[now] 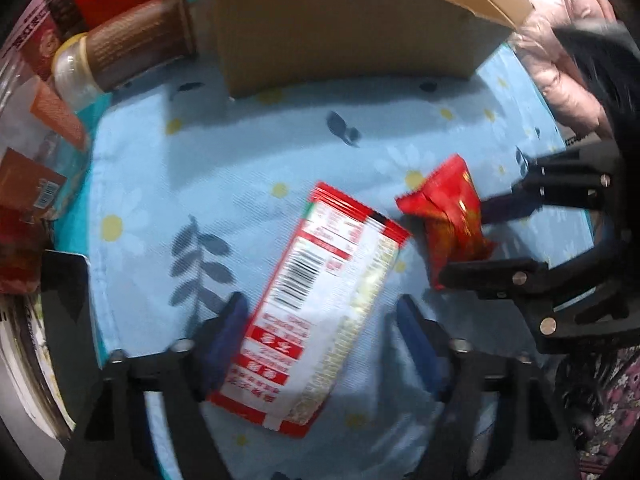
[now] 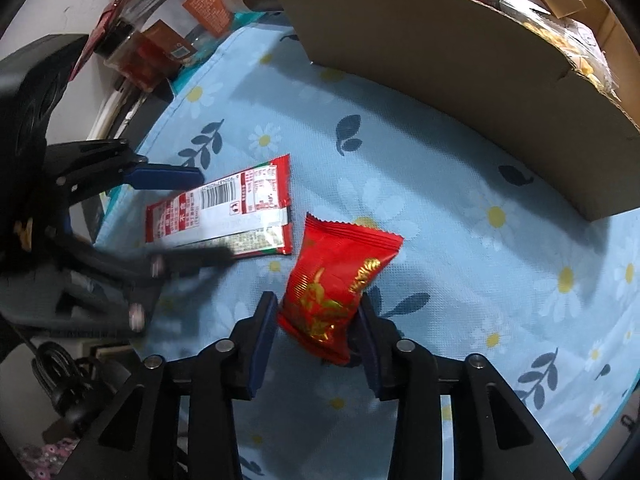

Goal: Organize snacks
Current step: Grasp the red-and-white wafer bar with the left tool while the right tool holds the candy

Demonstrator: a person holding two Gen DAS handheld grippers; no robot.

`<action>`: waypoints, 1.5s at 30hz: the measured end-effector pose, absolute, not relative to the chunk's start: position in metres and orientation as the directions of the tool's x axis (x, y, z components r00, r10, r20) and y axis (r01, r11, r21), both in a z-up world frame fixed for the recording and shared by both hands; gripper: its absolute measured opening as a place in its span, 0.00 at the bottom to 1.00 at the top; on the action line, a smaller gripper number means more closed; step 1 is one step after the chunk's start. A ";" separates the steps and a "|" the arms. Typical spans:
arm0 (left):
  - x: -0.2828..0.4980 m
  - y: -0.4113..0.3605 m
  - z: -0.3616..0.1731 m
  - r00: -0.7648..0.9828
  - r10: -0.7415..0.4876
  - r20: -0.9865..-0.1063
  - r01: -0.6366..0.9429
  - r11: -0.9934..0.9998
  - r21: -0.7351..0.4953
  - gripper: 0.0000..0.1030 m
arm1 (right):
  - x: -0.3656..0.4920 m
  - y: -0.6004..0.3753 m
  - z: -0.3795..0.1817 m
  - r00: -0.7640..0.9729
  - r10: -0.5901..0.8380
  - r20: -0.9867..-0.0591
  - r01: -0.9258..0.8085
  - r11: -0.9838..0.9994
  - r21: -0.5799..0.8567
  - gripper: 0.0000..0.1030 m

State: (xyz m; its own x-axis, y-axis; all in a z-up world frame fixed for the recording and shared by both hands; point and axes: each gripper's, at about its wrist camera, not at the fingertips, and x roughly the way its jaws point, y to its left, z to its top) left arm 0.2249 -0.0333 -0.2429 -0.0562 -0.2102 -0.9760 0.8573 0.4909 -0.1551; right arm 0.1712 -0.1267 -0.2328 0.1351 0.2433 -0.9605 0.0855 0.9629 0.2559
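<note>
A long red-and-white snack packet lies barcode up on the blue daisy cloth; it also shows in the right wrist view. My left gripper is open with its jaws on either side of the packet's near end. A small red-and-gold snack pouch lies beside the packet, also seen in the left wrist view. My right gripper has its fingers against both sides of the pouch's near end, which still rests on the cloth. A cardboard box with several snacks inside stands behind.
Jars and bottles crowd the far left edge, including a brown bottle on its side. A pink padded garment lies at the right beyond the cloth. The blue cloth covers the table between box and grippers.
</note>
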 end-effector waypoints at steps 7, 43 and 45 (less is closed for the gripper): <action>0.204 -0.038 -0.247 0.068 -0.217 -0.974 0.850 0.523 -0.057 0.81 | 0.171 -0.129 -0.233 0.133 0.233 -0.963 0.090 0.965 0.246 0.45; 0.164 -0.025 -0.250 0.166 -0.137 -0.977 0.613 0.790 -0.007 0.64 | 0.154 -0.131 -0.237 0.120 0.177 -0.977 -0.038 0.984 0.173 0.37; 0.161 -0.028 -0.249 0.173 -0.148 -0.974 0.602 0.799 -0.014 0.64 | 0.151 -0.128 -0.238 0.128 0.165 -0.978 -0.052 0.986 0.160 0.37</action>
State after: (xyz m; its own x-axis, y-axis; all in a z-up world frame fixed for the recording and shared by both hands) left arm 0.1613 -0.0281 -0.2488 0.1734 -0.1475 -0.9737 0.6017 0.7986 -0.0138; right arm 0.1510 -0.1282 -0.2376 0.1276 0.1649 -0.9780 -0.0516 0.9858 0.1595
